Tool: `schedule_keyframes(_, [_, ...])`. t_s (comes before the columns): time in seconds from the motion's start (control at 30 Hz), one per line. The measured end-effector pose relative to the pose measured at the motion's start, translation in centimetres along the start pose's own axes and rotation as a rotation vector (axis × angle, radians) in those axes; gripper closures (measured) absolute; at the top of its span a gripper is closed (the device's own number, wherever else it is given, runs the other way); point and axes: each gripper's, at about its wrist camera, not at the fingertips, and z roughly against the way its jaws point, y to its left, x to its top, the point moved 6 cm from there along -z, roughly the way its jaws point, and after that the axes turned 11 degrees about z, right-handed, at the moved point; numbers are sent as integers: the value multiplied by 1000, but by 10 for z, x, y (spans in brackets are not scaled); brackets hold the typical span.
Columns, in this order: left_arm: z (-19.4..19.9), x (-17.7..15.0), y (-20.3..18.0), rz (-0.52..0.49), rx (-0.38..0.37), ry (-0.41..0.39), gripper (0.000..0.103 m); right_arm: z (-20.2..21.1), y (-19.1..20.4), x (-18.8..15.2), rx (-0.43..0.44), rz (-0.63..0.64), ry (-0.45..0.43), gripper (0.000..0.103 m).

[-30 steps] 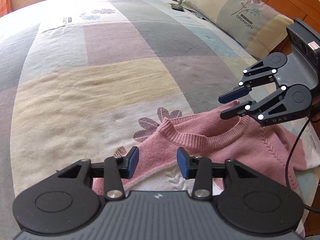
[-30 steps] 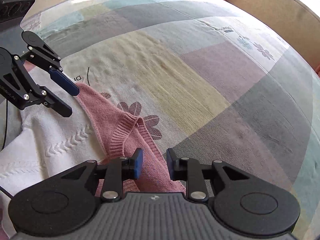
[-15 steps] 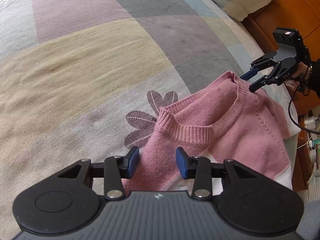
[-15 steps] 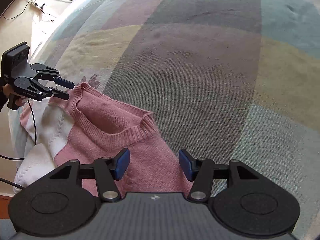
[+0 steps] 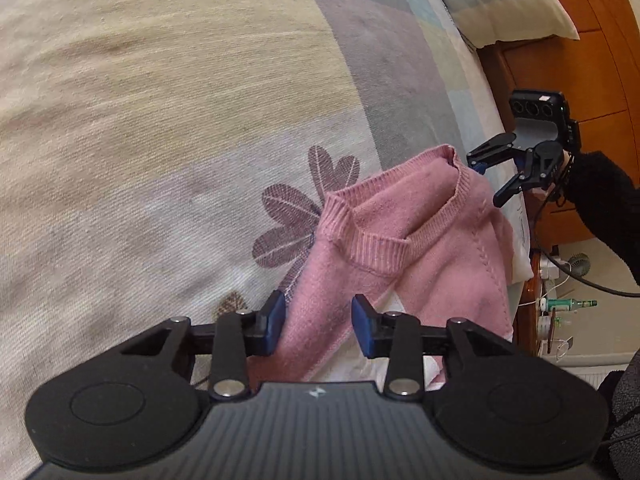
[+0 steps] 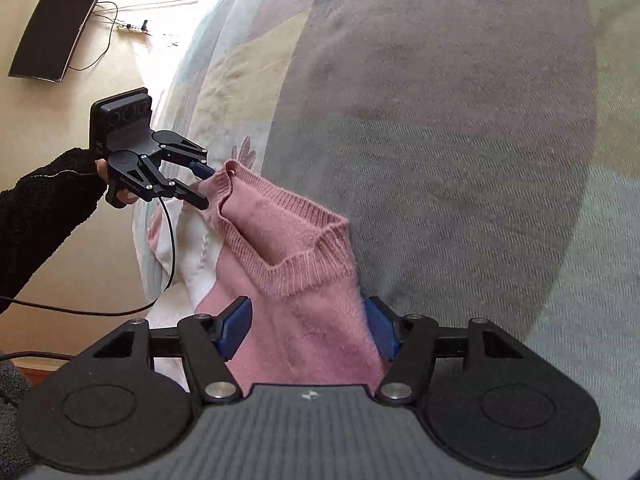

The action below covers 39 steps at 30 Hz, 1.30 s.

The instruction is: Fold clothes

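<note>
A pink knit sweater [image 5: 400, 248] with a white lower part lies at the bed's edge, neckline facing the bed. My left gripper [image 5: 318, 324] is open, its blue pads either side of one pink shoulder. From the right wrist view that gripper [image 6: 202, 186] has its fingers spread at the sweater's far shoulder tip. My right gripper [image 6: 308, 328] is open wide, with the sweater [image 6: 296, 264] lying between its pads. The left wrist view shows the right gripper [image 5: 490, 182] open beside the other shoulder. Whether any pad touches the cloth cannot be told.
The patchwork bedspread [image 5: 160, 120] stretches ahead of both grippers. A pillow [image 5: 500, 0] lies against wooden furniture [image 5: 580, 80]. Black sleeves [image 6: 40, 208] hold the grippers. On the floor are a black mat [image 6: 56, 28], cables and small clutter [image 5: 560, 304].
Both grippers have drawn apart to opposite shoulders of the sweater and now look down more steeply. The right gripper's jaws have widened. The left gripper's opening is unchanged.
</note>
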Motion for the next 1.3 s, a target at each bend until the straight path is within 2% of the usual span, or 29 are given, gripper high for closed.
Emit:
schedule_keyframes(0.03, [-4, 5, -3, -3, -4, -4, 68, 4, -3, -10, 18, -26, 5, 36])
schedule_keyframes(0.13, [-15, 19, -11, -9, -16, -14, 67, 0, -4, -6, 46, -45, -48, 36])
schedule_keyframes(0.2, [-15, 15, -9, 6, -24, -14, 67, -12, -1, 13, 80, -36, -95, 38])
schedule_keyframes(0.27, [-15, 10, -8, 22, -32, -14, 68, -25, 4, 27, 86, -11, -104, 43])
schedule_keyframes(0.33, [-14, 6, -7, 38, -40, -13, 68, -27, 7, 26, 74, 4, -88, 44])
schedule_keyframes(0.5, [-14, -4, -5, 67, -52, -14, 68, -10, -8, -8, 78, -77, -70, 62])
schedule_keyframes(0.57, [-19, -3, -19, -4, 4, -21, 70, -12, -9, -11, 64, -112, -105, 67])
schedule_keyframes(0.6, [-20, -3, -26, -41, 40, -27, 76, -14, -5, -9, 39, -95, -109, 72])
schedule_keyframes(0.63, [-18, -5, -32, -85, 96, -39, 87, -19, 2, -4, -18, -44, -98, 76])
schedule_keyframes(0.67, [-16, -8, -38, -122, 147, -53, 93, -24, 11, -1, -91, 17, -78, 90])
schedule_keyframes(0.7, [-12, -11, -42, -138, 177, -75, 95, -26, 21, 1, -153, 70, -63, 89])
schedule_keyframes(0.87, [25, -18, -64, -199, 263, -231, 97, -23, 71, 8, -402, 273, -56, 89])
schedule_keyframes(1.0, [52, -5, -76, -232, 355, -342, 97, -5, 101, 22, -567, 407, -130, 90])
schedule_keyframes(1.07, [54, 11, -70, -194, 392, -389, 96, 4, 105, 35, -629, 443, -176, 90])
schedule_keyframes(1.1, [53, 19, -66, -168, 416, -415, 87, 3, 104, 44, -655, 450, -191, 90])
schedule_keyframes(1.13, [55, 25, -59, -137, 445, -456, 85, 1, 99, 53, -686, 450, -200, 89])
schedule_keyframes(1.17, [58, 29, -54, -108, 469, -496, 82, -3, 91, 61, -718, 447, -206, 84])
schedule_keyframes(1.2, [63, 31, -51, -82, 481, -534, 82, -4, 85, 64, -760, 433, -206, 71])
schedule_keyframes(1.23, [69, 30, -49, -62, 484, -570, 82, -5, 79, 66, -805, 414, -203, 65])
schedule_keyframes(1.3, [76, 21, -54, -62, 440, -623, 79, 1, 84, 62, -838, 411, -249, 59])
